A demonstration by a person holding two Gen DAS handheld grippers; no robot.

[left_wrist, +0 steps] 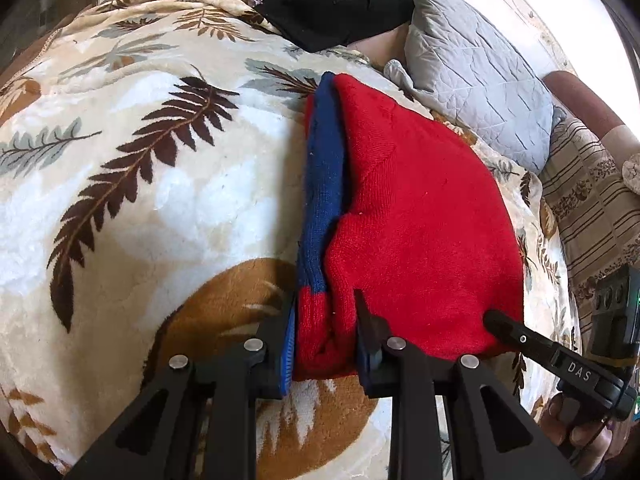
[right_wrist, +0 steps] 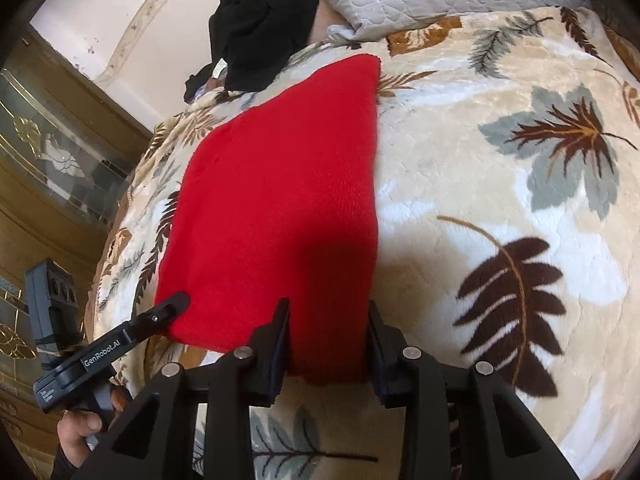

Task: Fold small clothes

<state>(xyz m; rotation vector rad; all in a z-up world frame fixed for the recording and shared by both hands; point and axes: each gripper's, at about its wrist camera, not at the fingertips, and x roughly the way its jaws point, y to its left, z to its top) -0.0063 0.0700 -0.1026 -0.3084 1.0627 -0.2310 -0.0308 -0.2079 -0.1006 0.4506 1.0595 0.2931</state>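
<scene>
Your left tongs [left_wrist: 326,332] pinch the near edge of the red sweater [left_wrist: 420,216] at lower centre, beside its blue sleeve [left_wrist: 324,184]. Your right tongs [right_wrist: 328,340] clamp the sweater's other near corner, low in that view. It lies folded on the leaf-print blanket [left_wrist: 160,160].

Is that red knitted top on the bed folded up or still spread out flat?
Folded. The red sweater lies in a compact shape on the leaf-print blanket, its blue-striped sleeve tucked along one edge.
</scene>
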